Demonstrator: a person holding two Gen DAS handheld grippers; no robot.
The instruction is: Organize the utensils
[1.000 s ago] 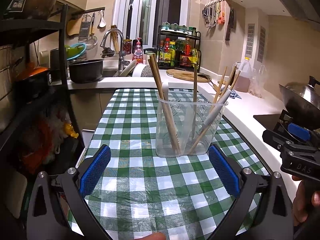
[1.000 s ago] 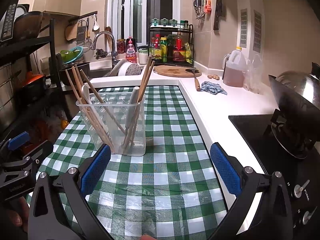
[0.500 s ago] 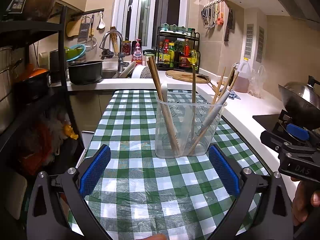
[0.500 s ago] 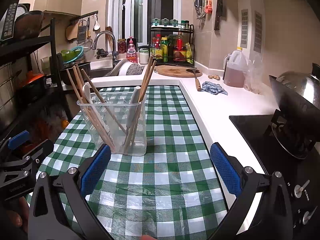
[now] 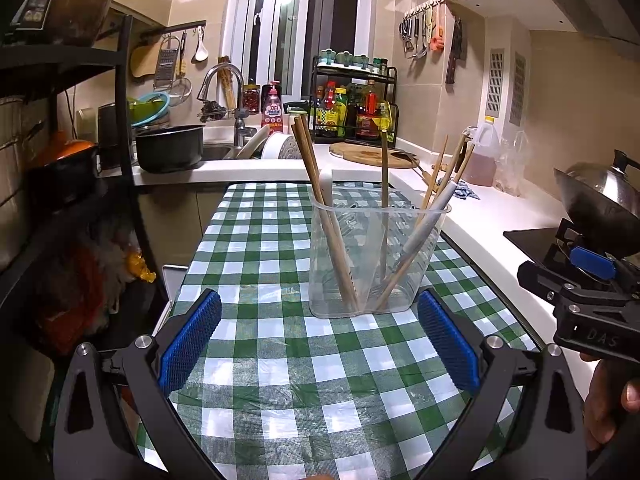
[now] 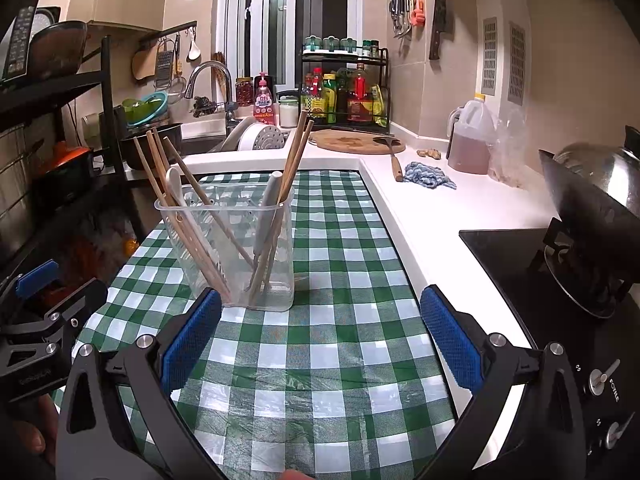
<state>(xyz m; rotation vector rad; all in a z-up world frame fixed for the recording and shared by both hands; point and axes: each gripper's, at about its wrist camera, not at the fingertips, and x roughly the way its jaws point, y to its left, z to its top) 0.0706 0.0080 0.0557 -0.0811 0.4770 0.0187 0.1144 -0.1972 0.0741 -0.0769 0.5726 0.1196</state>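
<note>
A clear plastic utensil holder (image 5: 376, 260) stands upright on the green checked tablecloth (image 5: 280, 344). It holds several wooden chopsticks (image 5: 324, 216), a white spoon and a grey-handled utensil (image 5: 426, 220). My left gripper (image 5: 320, 336) is open and empty, just short of the holder. In the right wrist view the holder (image 6: 236, 252) is ahead and to the left. My right gripper (image 6: 320, 332) is open and empty, its left pad near the holder's base.
A white counter (image 6: 440, 208) runs along the right with a blue cloth (image 6: 428, 176), an oil jug (image 6: 472, 140) and a wok on the stove (image 6: 592, 216). A sink with a faucet (image 5: 228, 92) and a black pot (image 5: 168, 148) are behind. A black shelf rack (image 5: 60, 160) stands left.
Both grippers have eased slightly nearer to the holder; it sits a little larger in both views. Nothing was taken hold of or let go.
</note>
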